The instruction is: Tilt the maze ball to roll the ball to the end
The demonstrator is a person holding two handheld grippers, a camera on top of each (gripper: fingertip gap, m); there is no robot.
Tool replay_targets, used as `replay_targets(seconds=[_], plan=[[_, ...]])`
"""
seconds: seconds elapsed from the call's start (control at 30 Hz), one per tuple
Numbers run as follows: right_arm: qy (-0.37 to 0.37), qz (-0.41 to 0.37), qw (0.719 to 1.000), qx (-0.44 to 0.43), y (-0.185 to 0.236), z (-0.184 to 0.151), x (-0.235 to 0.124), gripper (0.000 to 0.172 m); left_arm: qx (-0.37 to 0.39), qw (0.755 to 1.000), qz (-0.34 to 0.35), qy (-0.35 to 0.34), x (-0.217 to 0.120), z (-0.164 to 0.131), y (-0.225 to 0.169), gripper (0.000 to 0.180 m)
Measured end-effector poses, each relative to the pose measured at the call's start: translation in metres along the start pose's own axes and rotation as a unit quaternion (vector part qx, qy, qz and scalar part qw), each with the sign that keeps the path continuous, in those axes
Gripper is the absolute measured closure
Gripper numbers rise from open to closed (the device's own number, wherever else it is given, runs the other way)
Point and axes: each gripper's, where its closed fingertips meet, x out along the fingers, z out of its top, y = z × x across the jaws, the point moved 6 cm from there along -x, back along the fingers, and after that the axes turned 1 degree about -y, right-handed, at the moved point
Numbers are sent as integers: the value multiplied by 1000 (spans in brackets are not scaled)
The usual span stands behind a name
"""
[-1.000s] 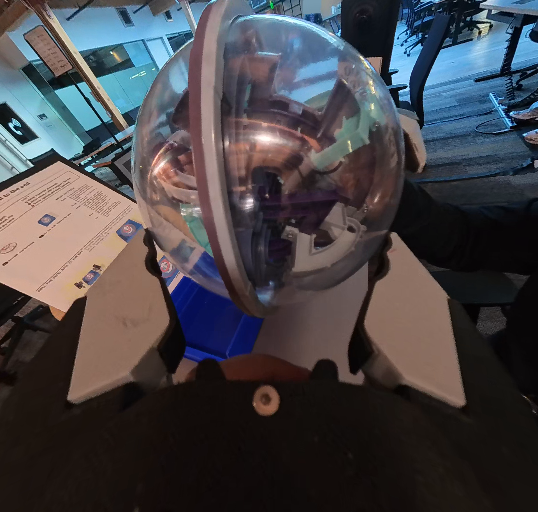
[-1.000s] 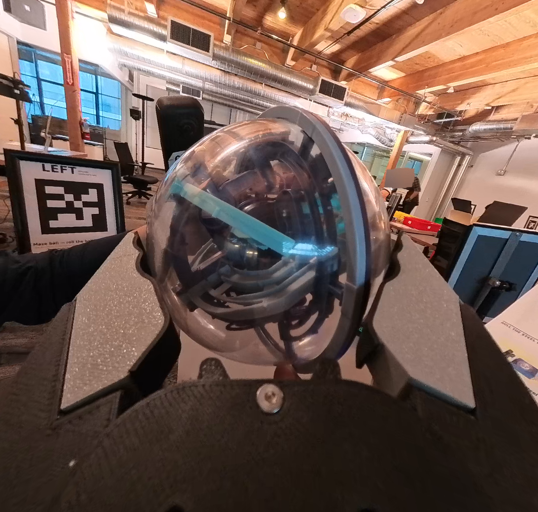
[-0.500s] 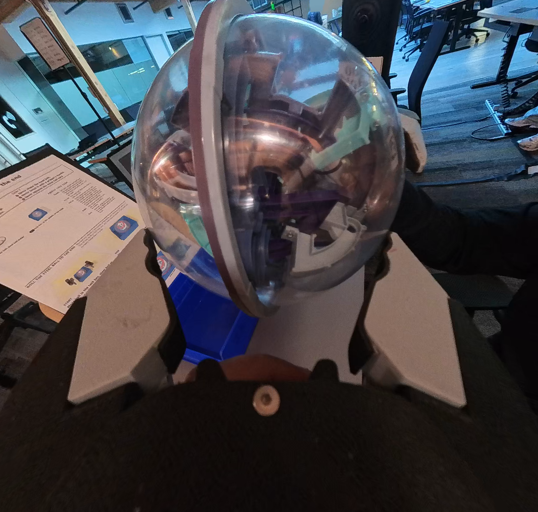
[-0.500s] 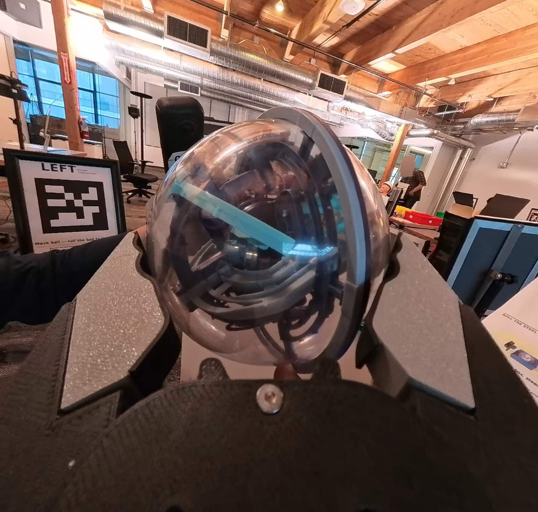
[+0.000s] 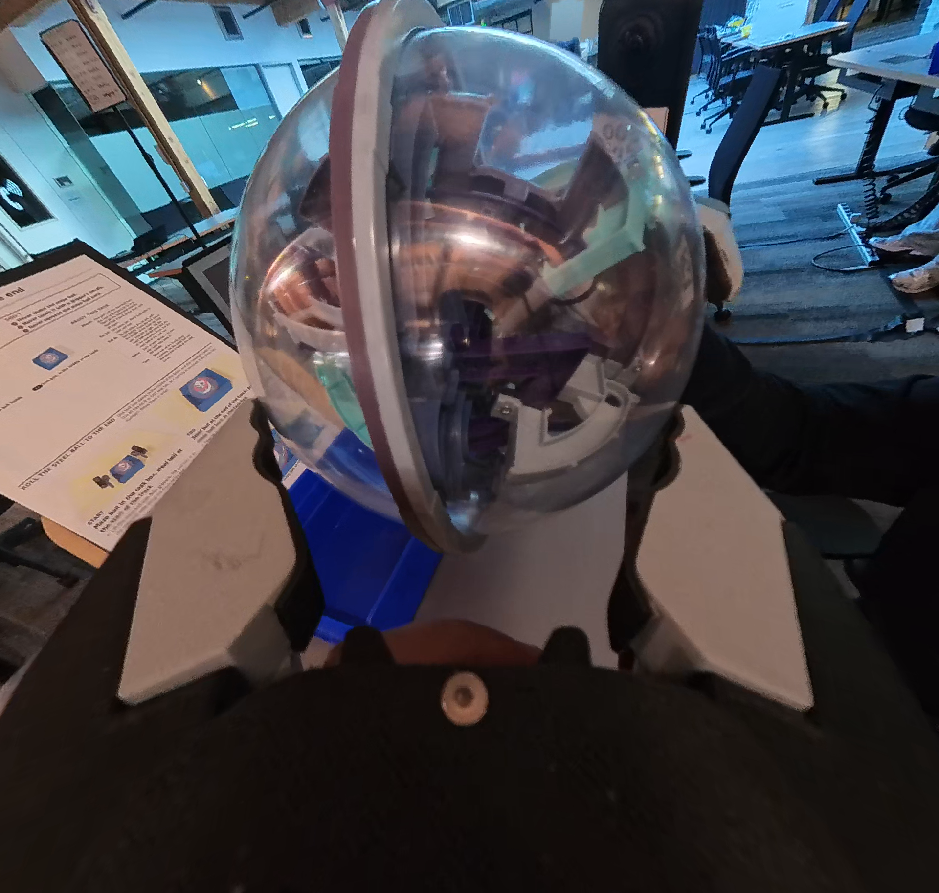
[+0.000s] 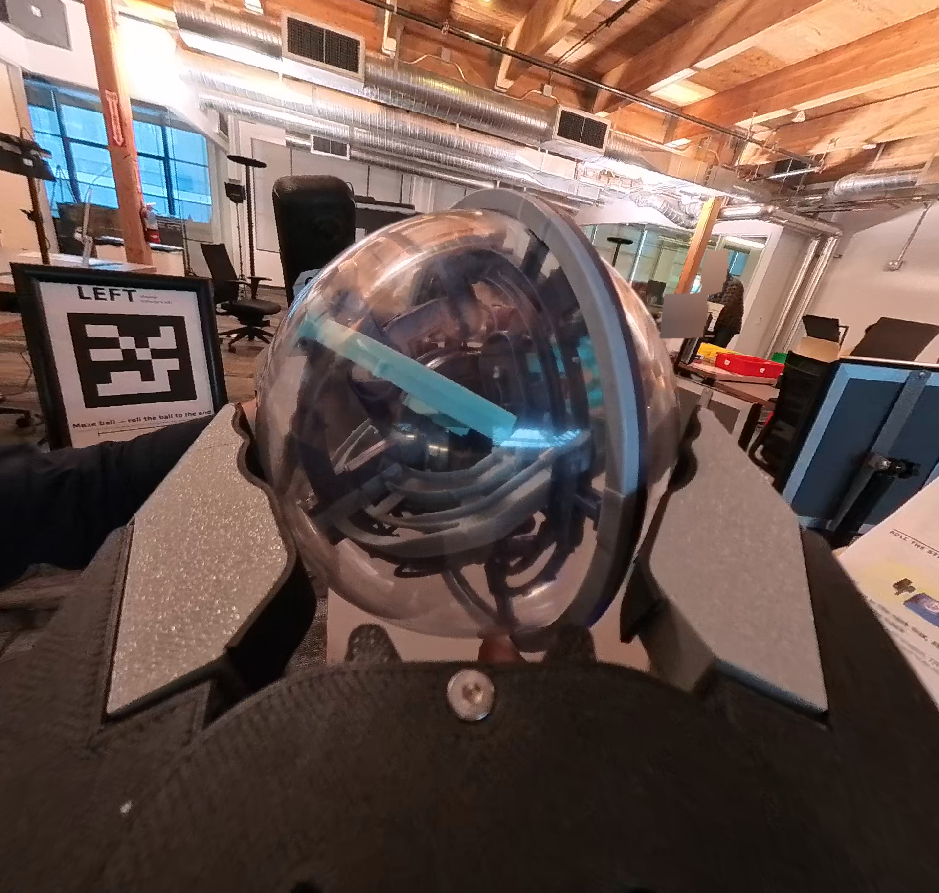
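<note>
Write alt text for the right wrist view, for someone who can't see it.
A clear plastic maze ball with a grey rim and a teal track inside is clamped between the grey fingers of the right tool, filling the frame. Behind it, a black-framed sign stands at left, under a wooden-beamed ceiling.

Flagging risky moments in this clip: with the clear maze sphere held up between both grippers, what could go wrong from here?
1. The clear plastic maze sphere is smooth and round, gripped only at its sides by the left gripper and right gripper; a sharp tilt might let it slip.
2. It is held in the air above the blue bin, so a slip likely means a drop.
3. Glare and layered tracks hide the small ball, so tilting may be misjudged.
</note>
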Motion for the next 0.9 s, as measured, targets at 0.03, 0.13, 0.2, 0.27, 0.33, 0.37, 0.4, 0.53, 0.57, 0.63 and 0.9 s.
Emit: replay_targets(seconds=[0.03,0.13,0.2,0.27,0.33,0.37,0.4,0.53,0.57,0.63,0.9], plan=[[2,0,1000,5,-1,-1,0,16,-7,1000,1,1,1,-1,0,34],[10,-2,1000,27,-5,-6,-3,17,-33,999,2,8,4,-7,0,34],[16,-4,999,43,-8,-12,-5,17,-52,999,1,15,8,-14,0,33],[23,-6,998,66,-11,-23,-8,17,-75,997,-1,21,11,-24,0,33],[31,-10,995,96,-15,-37,-11,17,-109,994,-5,30,16,-38,-1,34],[36,-11,993,114,-16,-47,-13,17,-127,991,-6,34,18,-47,-2,34],[42,-13,990,133,-17,-57,-15,17,-146,989,-8,37,20,-58,-3,34],[69,-24,975,212,-19,-109,-24,17,-221,973,-19,59,28,-106,-10,34],[77,-27,969,231,-18,-123,-27,17,-241,968,-23,64,29,-120,-12,34],[89,-35,959,268,-16,-149,-32,17,-277,958,-30,68,33,-144,-17,34],[128,-51,924,357,6,-229,-54,17,-364,924,-52,103,38,-222,-49,34]])
